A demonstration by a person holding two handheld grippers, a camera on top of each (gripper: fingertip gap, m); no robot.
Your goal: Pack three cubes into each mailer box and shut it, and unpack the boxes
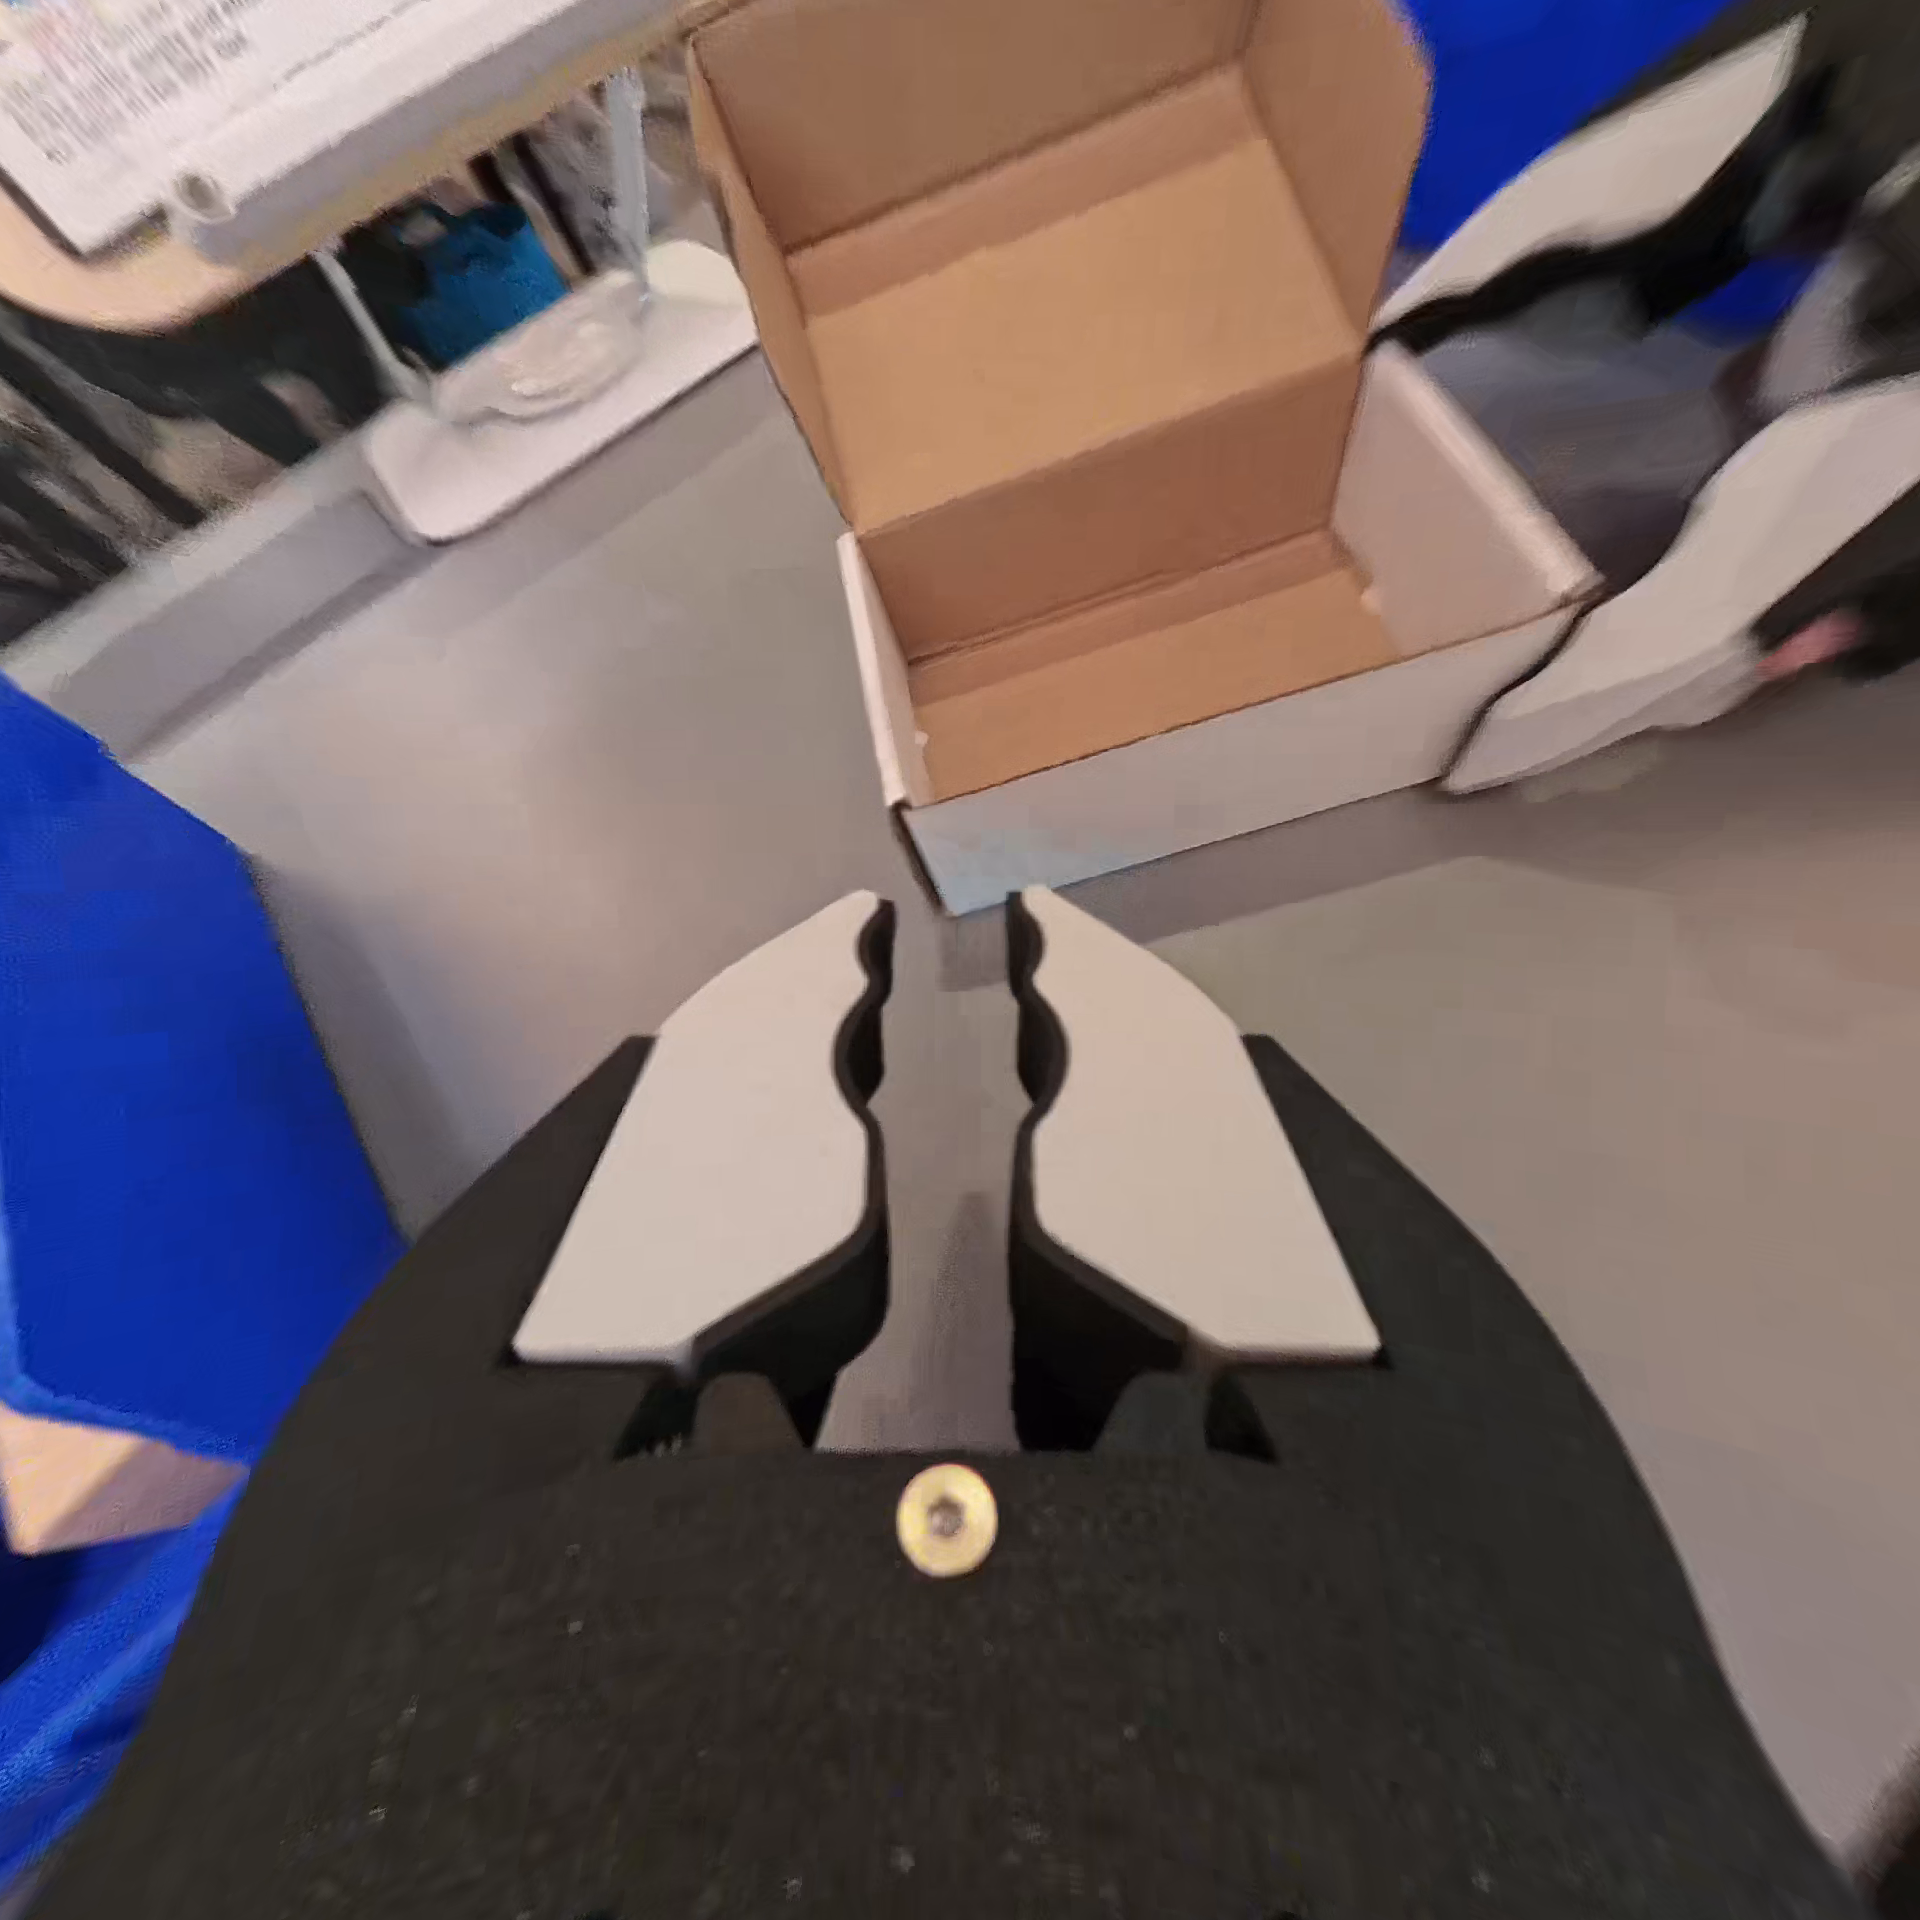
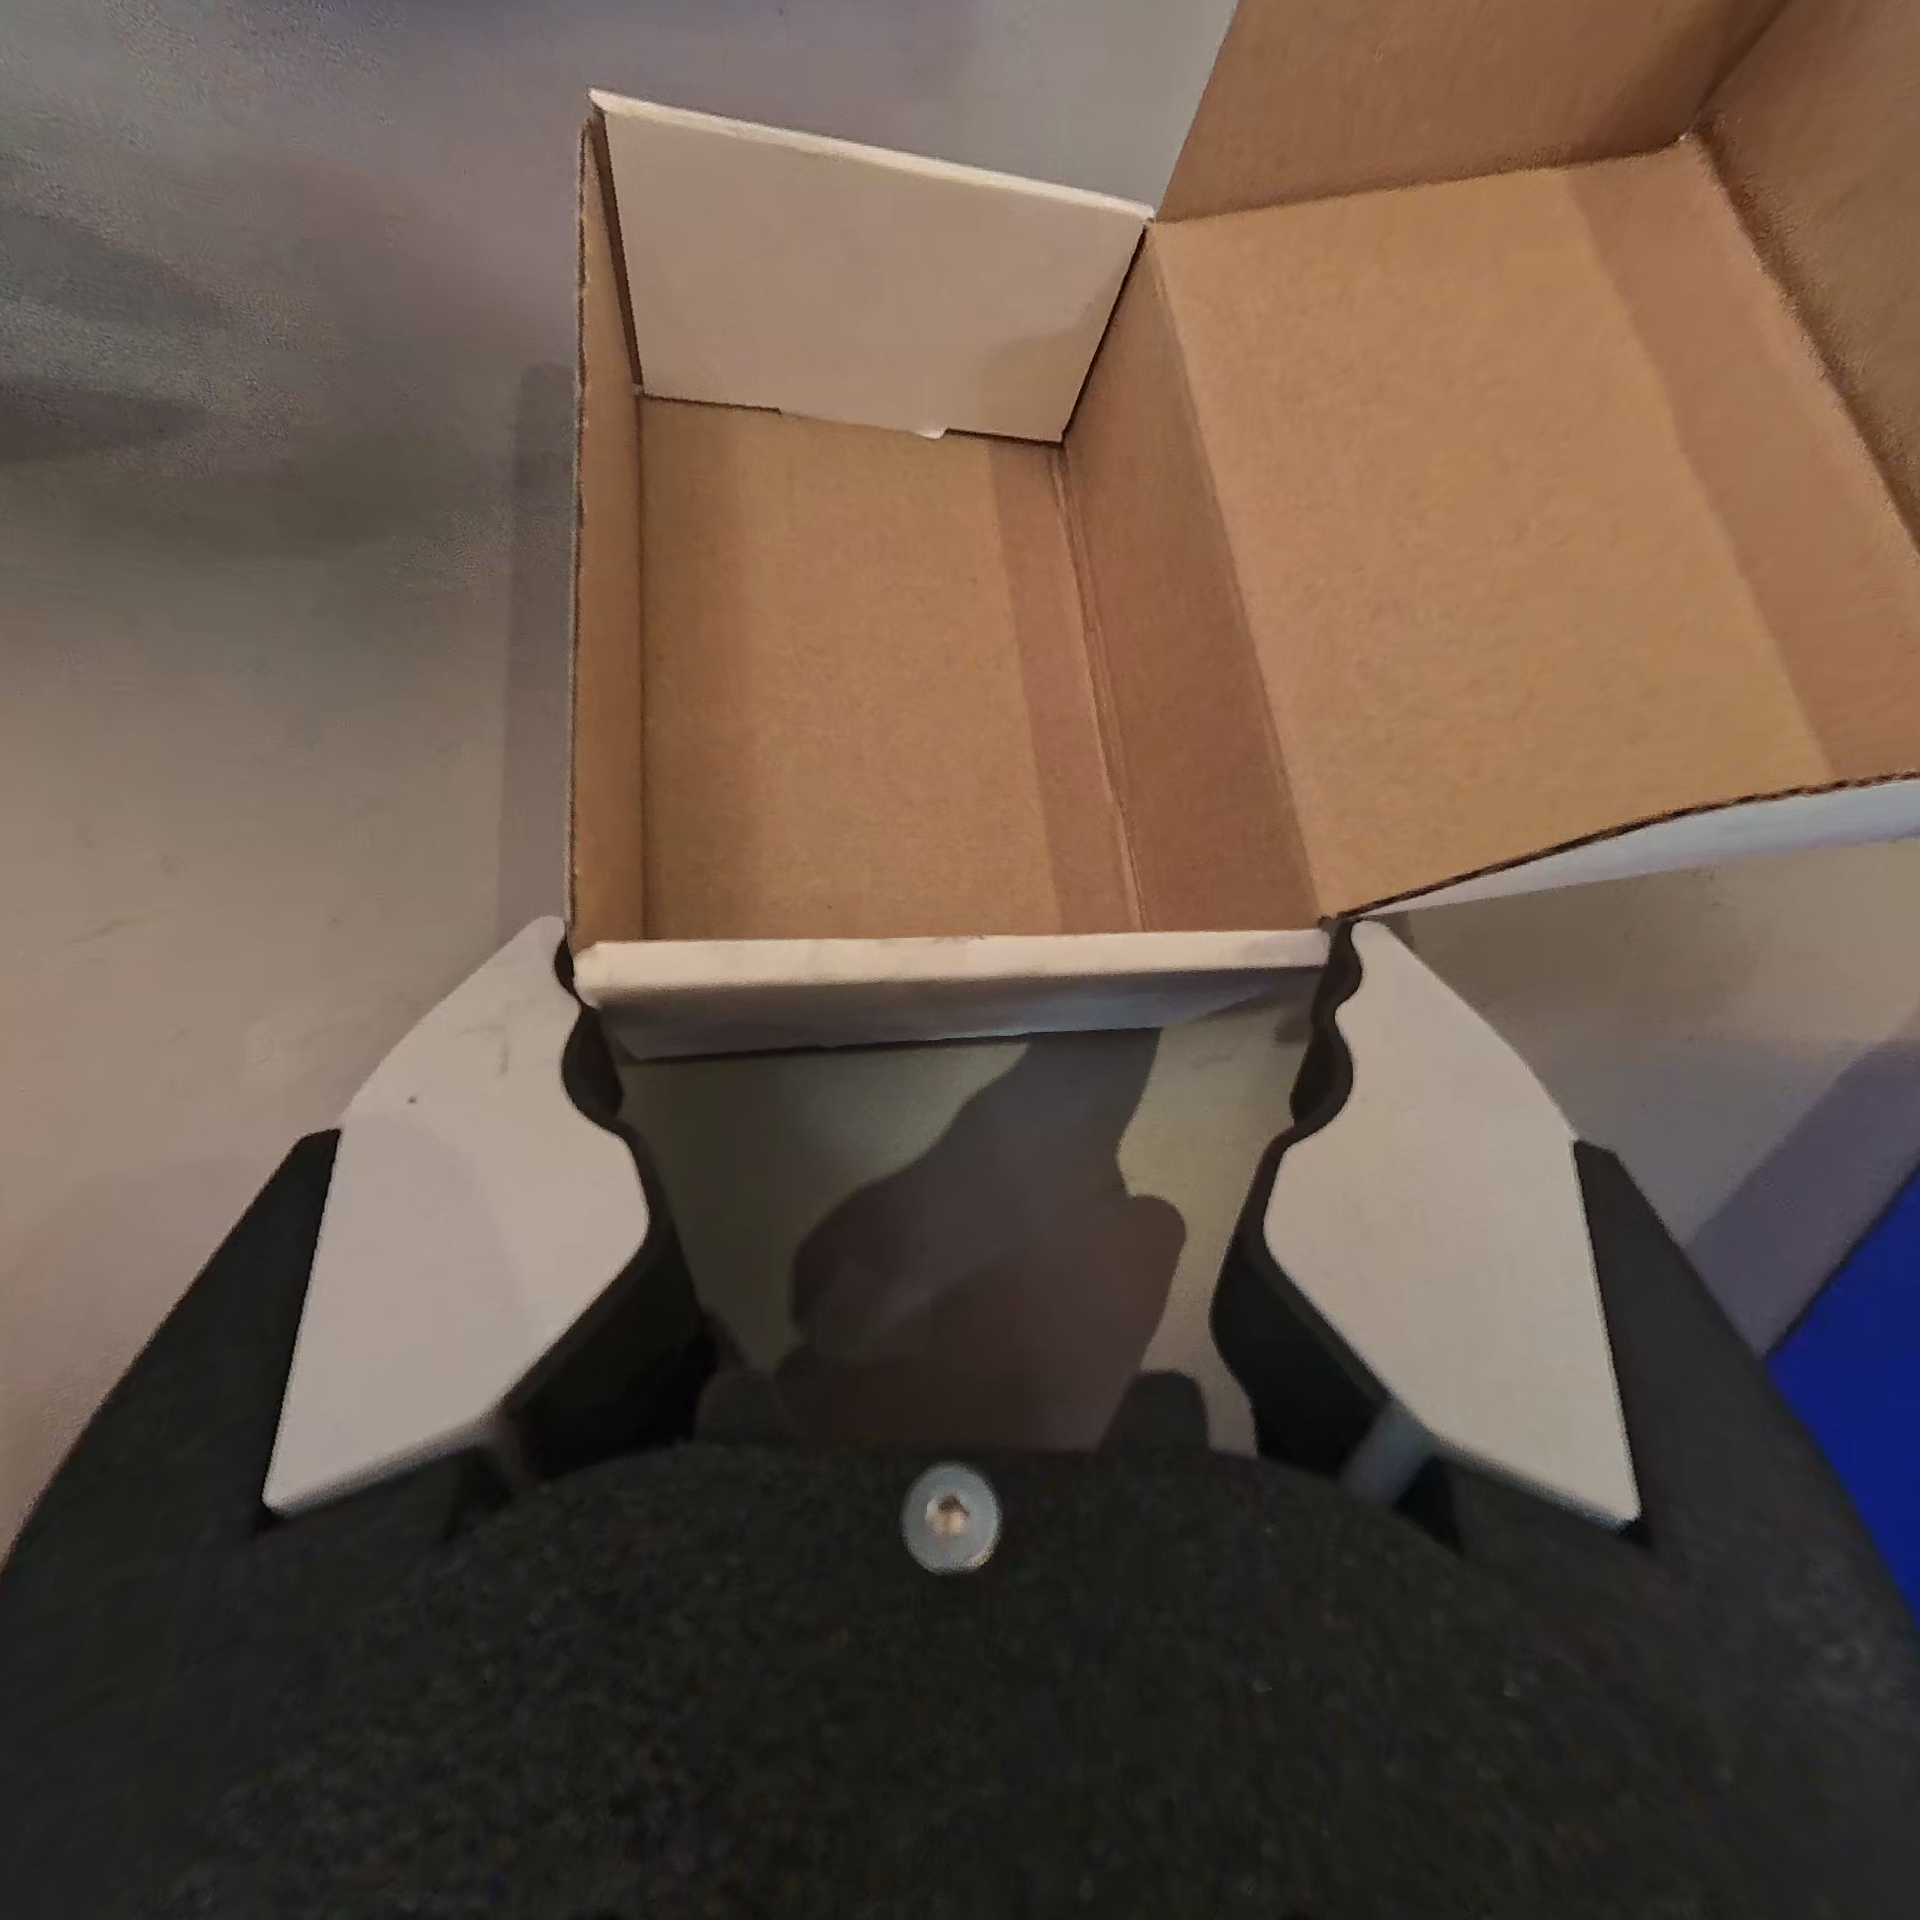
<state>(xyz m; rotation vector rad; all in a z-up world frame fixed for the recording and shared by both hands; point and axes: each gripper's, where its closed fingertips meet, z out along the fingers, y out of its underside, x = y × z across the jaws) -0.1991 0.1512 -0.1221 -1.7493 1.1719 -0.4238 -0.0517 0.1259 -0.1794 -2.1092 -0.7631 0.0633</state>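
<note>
left view, my left claw (image 1: 948,914): fingers nearly pressed together, just a thin slit between them, nothing pinched, hanging a bit above the grey table (image 1: 520,831)
left view, mailer box (image 1: 1195,665): sits right ahead of my left fingertips, white outside and brown inside, lid flipped up and back, and I can't see a single cube in it
left view, my right claw (image 1: 1496,686): comes in from the right side, spread wide, one white finger down low against the box's right end, the other up higher next to the lid, kinda blurry though
left view, blue stuff: a big blue bin (image 1: 135,1091) on my left edge, more blue behind the right claw, can't tell what that one is
left view, background: a white stand base (image 1: 540,416) past the box with something clear and glassy on it, plus a printed white sheet (image 1: 208,94) top left on a tan surface

right view, my right claw (image 2: 951,961): spread wide open, fingertips straddling the near short end of the box, tips right at its two corners, can't say for sure if they're touching
right view, mailer box (image 2: 862,675): open and empty, brown floor fully showing, far end flap white
right view, lid (image 2: 1507,468): leaning off to the right, brown inner face toward me
right view, table (image 2: 260,623): plain grey, shadow of my claw falling between the fingers
</note>
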